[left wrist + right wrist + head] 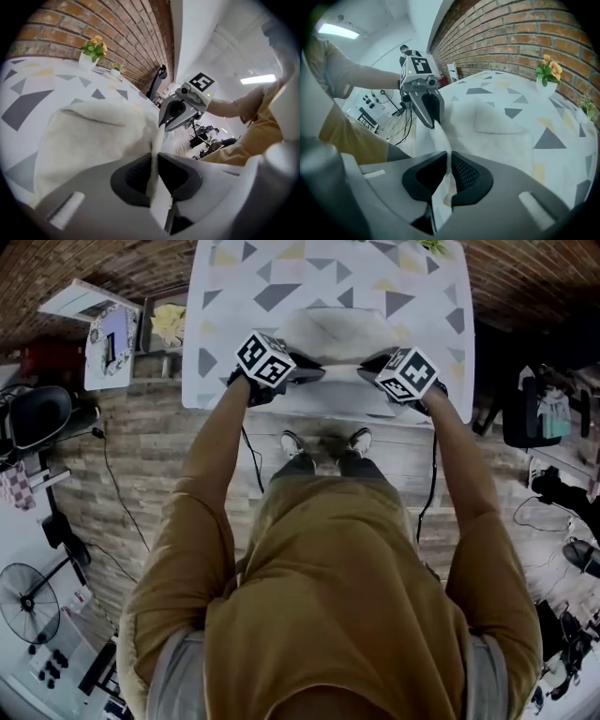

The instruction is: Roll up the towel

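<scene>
A white towel lies folded on the patterned table, its near edge lifted between both grippers. My left gripper is shut on the towel's near-left edge; in the left gripper view the cloth runs pinched between the dark pads. My right gripper is shut on the near-right edge, and the right gripper view shows the fabric caught between its pads. Each gripper view shows the other gripper, the right one and the left one, biting the same edge.
A small vase of yellow flowers stands at the table's far side by the brick wall. A second little plant sits near it. The table's near edge lies just over the person's shoes; cables trail on the floor.
</scene>
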Tool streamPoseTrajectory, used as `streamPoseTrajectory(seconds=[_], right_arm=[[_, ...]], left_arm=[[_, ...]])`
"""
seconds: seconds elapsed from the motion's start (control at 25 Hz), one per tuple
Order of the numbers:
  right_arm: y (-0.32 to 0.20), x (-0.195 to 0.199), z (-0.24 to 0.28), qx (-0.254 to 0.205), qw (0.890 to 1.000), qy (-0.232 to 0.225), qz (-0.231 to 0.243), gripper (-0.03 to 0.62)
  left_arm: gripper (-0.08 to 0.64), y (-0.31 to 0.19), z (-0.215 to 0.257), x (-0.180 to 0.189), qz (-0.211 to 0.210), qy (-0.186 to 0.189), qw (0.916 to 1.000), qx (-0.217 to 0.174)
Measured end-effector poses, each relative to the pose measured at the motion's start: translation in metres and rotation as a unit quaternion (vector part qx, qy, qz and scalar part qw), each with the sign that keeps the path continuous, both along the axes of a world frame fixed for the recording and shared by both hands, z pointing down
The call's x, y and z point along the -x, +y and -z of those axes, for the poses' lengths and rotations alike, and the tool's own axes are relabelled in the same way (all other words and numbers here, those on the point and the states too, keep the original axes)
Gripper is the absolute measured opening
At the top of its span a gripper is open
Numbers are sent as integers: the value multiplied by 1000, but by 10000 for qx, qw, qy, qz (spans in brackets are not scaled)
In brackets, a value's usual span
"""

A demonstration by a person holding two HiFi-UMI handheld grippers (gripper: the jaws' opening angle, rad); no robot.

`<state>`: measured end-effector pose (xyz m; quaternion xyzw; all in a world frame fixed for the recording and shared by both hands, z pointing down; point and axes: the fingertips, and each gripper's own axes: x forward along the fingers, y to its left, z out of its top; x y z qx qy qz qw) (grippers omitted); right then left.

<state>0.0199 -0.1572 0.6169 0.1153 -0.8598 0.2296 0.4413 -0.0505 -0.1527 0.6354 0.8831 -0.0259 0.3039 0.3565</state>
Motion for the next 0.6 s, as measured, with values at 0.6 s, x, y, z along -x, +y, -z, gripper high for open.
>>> streamPoseTrajectory(seconds=[0.6], right_arm=[[-32,-19,-44,-1163,9838,1343,-256,118]], left_arm=[[175,-36,-25,13,-65,-1638,9667,-1965]])
